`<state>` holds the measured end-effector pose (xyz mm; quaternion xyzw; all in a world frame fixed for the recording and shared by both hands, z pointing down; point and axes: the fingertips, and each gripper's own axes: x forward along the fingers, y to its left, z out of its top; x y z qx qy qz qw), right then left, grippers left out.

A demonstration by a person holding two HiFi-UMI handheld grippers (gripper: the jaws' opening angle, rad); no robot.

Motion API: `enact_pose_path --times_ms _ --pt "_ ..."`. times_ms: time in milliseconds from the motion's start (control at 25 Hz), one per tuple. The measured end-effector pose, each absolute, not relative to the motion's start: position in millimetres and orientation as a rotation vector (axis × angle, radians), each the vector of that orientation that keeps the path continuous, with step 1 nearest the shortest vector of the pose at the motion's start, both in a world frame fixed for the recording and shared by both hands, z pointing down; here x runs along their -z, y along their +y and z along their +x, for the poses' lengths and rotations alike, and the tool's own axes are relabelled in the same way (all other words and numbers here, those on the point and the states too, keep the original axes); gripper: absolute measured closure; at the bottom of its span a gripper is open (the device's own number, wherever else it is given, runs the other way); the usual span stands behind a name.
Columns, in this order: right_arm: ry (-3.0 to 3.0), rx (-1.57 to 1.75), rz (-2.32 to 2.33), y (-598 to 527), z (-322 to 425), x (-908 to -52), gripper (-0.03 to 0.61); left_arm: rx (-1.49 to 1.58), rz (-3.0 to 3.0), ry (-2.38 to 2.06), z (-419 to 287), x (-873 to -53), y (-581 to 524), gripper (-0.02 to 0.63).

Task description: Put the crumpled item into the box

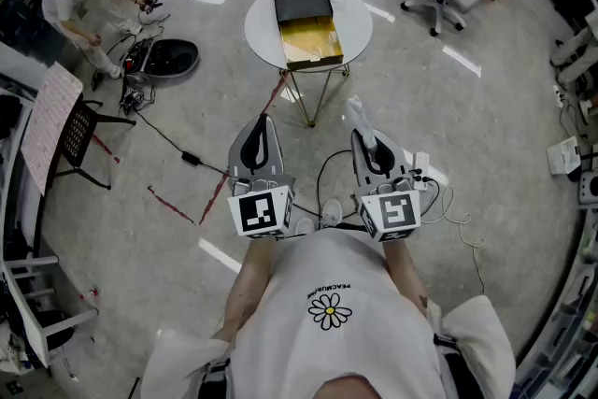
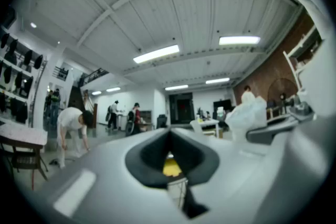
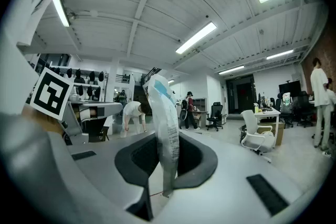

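on the far table (image 1: 264,40): box (image 1: 311,42) lies open, gold inside facing up, judged ready to receive.
right tongs (image 3: 167,140): closed on the crumpled item (image 3: 161,107), a white wrapper; pinched near its lower end, so most of it stands clear above the jaws, likely for a clean drop.
left tongs (image 1: 259,131): jaws together, nothing between them; held level just left of the right tongs, idle.
item position: near end of the scene, between the right jaws, well apart from the box; carry judged unfinished.

Left gripper (image 1: 262,121) fingers together; right gripper (image 1: 364,134) fingers pinching crumpled item (image 3: 164,123), both held forward
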<state>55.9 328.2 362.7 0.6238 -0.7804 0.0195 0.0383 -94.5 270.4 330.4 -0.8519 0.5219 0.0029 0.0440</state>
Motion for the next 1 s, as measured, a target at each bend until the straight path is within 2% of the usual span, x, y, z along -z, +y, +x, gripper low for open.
enact_pose_path --times_ms 1000 --pt "-2.402 -0.07 1.896 306.9 90.3 -382.8 0.538 -0.007 -2.576 1.664 -76.2 -351.8 242.8 0.617"
